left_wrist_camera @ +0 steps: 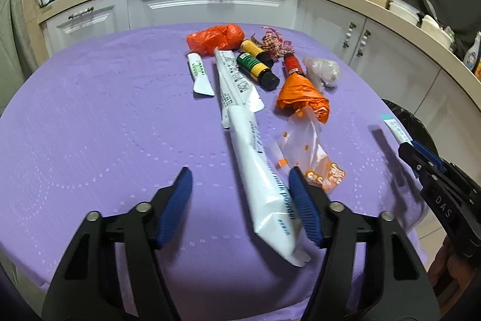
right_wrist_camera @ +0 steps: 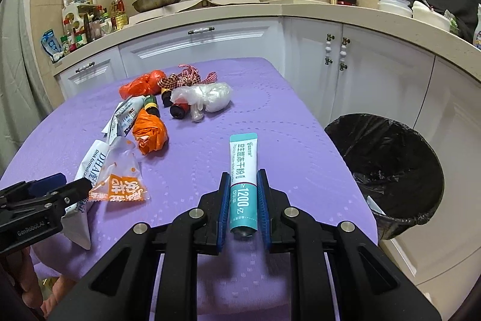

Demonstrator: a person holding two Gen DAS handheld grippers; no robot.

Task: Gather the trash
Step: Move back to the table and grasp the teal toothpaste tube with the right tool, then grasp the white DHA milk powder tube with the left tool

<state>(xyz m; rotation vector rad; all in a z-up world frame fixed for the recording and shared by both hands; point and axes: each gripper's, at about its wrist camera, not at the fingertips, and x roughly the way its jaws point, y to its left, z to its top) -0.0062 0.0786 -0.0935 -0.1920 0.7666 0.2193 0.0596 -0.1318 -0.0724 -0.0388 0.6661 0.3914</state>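
Observation:
My right gripper (right_wrist_camera: 243,179) is shut on a teal and white sachet (right_wrist_camera: 243,170) and holds it above the purple table (right_wrist_camera: 285,122); it also shows in the left wrist view (left_wrist_camera: 404,145). My left gripper (left_wrist_camera: 240,179) is open, its jaws on either side of a long white milk powder packet (left_wrist_camera: 264,185) that lies on the table. A clear orange-dotted snack wrapper (left_wrist_camera: 303,149) lies just right of that packet. A black-lined trash bin (right_wrist_camera: 387,167) stands right of the table.
Further back lie orange plastic bags (left_wrist_camera: 303,97), small bottles (left_wrist_camera: 255,66), a white tube (left_wrist_camera: 200,74), a checked ribbon (left_wrist_camera: 272,39) and crumpled clear plastic (right_wrist_camera: 207,97). White cabinets (right_wrist_camera: 204,47) and a cluttered counter stand behind.

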